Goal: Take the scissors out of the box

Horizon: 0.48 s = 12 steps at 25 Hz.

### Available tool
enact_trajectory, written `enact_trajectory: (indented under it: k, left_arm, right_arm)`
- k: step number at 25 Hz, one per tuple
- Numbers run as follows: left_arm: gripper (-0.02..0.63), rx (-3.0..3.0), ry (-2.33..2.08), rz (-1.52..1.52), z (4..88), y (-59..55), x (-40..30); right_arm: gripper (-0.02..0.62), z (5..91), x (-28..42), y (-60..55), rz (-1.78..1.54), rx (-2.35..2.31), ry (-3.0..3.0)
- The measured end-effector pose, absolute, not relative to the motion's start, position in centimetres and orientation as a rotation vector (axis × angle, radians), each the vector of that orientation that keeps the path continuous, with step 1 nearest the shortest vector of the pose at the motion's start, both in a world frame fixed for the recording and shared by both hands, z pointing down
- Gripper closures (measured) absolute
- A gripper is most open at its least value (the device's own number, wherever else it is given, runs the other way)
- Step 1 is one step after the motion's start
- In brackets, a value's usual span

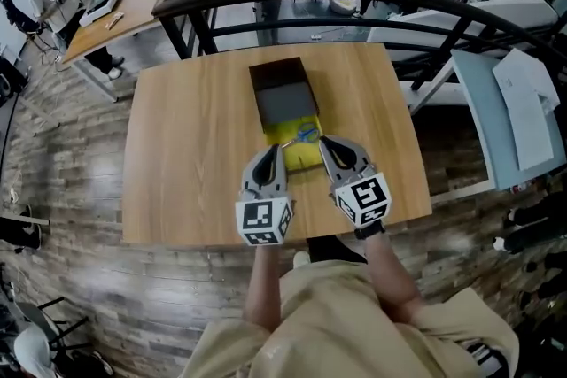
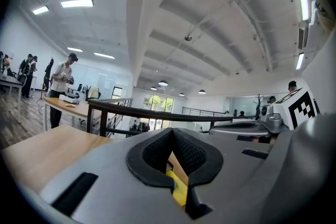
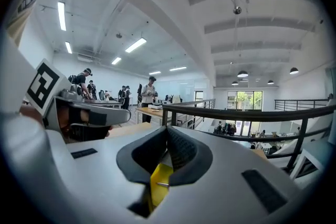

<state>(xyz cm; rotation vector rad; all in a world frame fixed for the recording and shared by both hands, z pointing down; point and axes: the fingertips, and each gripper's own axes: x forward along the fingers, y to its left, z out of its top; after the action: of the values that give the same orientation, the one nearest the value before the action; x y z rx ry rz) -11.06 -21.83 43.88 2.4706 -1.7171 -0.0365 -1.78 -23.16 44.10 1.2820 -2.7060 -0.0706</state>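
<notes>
The only print in sight is black-and-white square markers on each cube (image 1: 263, 221). The blue-handled scissors (image 1: 306, 135) lie on yellow lining inside the open dark box (image 1: 276, 71) mid-tabletop (image 1: 177, 155). The left tongs (image 1: 275, 153) and right tongs (image 1: 328, 144) sit at its near end, both clenched on nothing.

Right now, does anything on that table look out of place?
Nothing stands out. The box sits square on the wooden table, open, with scissors on its yellow lining. The left gripper and right gripper are at its near end, jaws together.
</notes>
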Motion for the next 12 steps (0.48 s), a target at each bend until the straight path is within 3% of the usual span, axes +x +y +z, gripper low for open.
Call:
enact_trajectory:
  k: [12]
  left_arm:
    - [0.594,2.414,-1.631,0.089,49.8,-31.9,-11.7]
  right_arm:
    - [0.581,56.1,-3.2,-32.7,-0.058,0.960,-2.438]
